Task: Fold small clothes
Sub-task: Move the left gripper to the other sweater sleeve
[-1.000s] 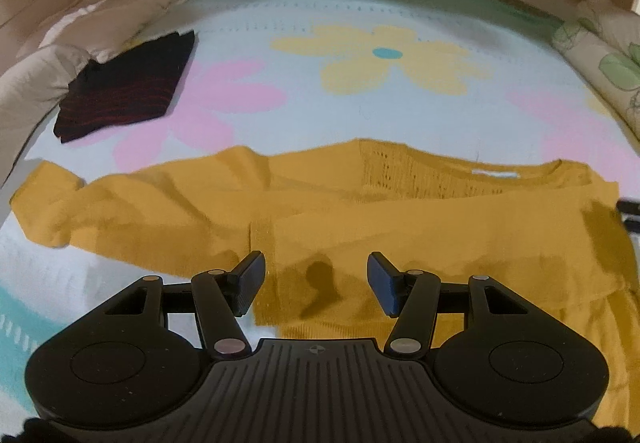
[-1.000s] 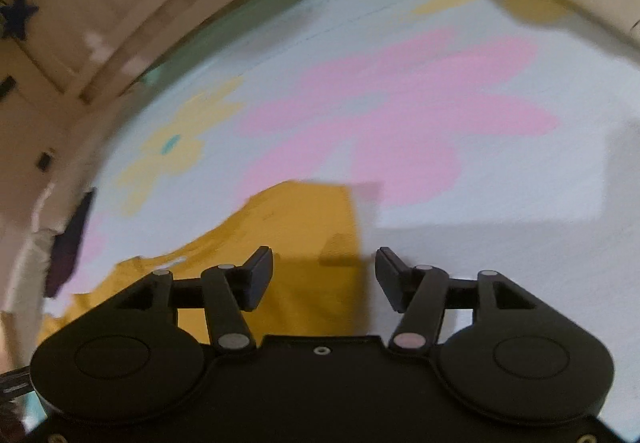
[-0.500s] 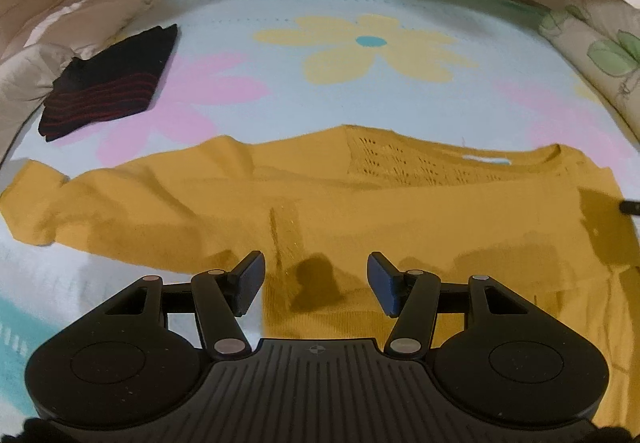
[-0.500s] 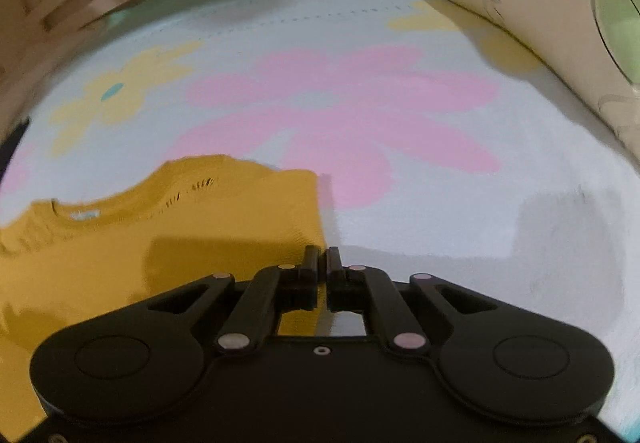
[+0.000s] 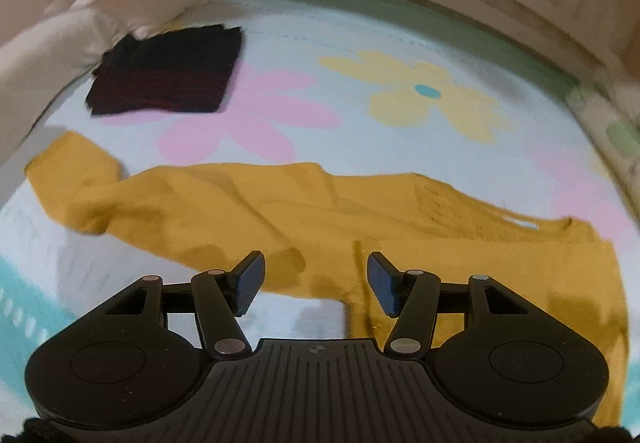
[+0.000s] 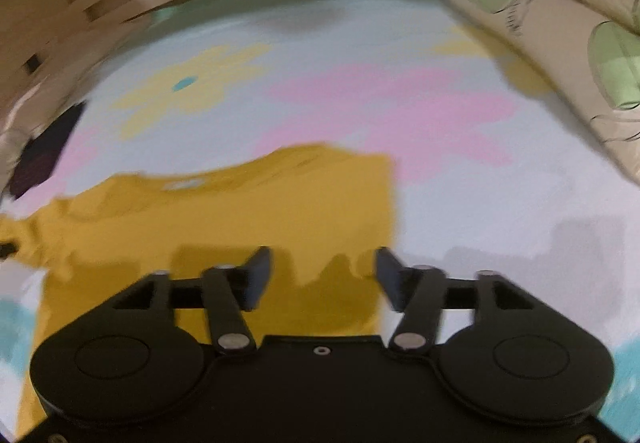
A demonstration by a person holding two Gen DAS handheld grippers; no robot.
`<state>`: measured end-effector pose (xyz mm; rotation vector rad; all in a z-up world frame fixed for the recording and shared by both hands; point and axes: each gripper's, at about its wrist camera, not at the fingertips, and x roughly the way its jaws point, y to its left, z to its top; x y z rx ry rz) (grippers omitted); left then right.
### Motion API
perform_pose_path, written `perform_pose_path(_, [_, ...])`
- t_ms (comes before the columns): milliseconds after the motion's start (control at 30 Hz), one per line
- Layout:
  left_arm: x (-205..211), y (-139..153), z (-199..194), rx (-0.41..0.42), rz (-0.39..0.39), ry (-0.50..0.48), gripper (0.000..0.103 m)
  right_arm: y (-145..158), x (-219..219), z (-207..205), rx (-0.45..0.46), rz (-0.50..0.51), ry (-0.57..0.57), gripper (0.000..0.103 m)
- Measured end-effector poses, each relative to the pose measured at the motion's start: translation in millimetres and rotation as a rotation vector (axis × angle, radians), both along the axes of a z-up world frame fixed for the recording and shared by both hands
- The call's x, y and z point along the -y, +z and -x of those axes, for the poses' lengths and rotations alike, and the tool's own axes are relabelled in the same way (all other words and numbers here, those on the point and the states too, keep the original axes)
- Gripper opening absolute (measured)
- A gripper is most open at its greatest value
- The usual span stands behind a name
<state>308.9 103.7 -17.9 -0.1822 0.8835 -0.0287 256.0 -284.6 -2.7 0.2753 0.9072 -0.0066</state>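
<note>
We keep the mustard-yellow knitted sweater (image 5: 360, 227) flat on the flower-print bed sheet (image 5: 280, 43). Left tongs (image 5: 316, 279) stand spread, empty; right tongs (image 6: 322, 277) are opening, nothing between them. Next, pinch the outstretched sleeve (image 5: 76, 179) near its cuff and fold it squarely inward.

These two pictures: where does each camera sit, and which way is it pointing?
Left wrist view: sits on the left tool, looking down along its open fingers at the yellow sweater and the dark folded garment.
Right wrist view: sits on the right tool, its jaws opening with nothing between them, above the sweater's edge.
Both show the sweater, the dark garment and the flowered sheet.
</note>
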Motion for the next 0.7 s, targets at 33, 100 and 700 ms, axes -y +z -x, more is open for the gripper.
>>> perform_pose_path(33, [-8, -2, 0, -0.001, 0.028, 0.017, 0.055, -1, -9, 4, -0.006, -0.006, 0.021, 0.073])
perform_pose_path(100, [-17, -4, -1, -0.009, 0.055, 0.034, 0.055, -3, -30, 12, -0.023, -0.007, 0.068, 0.08])
perform_pose_path(700, [-148, -22, -19, 0.096, 0.202, 0.352, 0.081, -52, -125, 29, -0.171, -0.084, 0.212, 0.103])
